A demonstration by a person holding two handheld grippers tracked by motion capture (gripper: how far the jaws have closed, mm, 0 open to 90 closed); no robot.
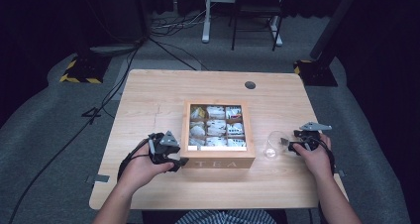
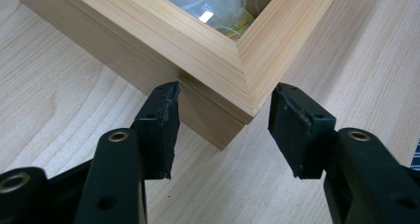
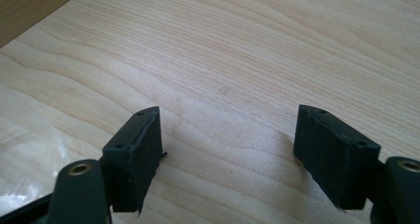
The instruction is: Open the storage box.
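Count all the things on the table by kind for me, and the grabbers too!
Wooden tea box: 1
Clear glass: 1
Grippers, left gripper and right gripper: 2
Total: 4
The tea bags inside the box are too small to count.

The room was a recording studio or laboratory, not a home. Dark curtains enclosed the space on all sides. Grey carpet (image 1: 44, 130) covered the floor, with black cables (image 1: 106, 97) trailing across it. Two stand bases marked with yellow-and-black hazard tape (image 1: 79, 73) flanked a single light wooden table (image 1: 163, 85). A white desk frame (image 1: 220, 16) and chair legs stood behind.
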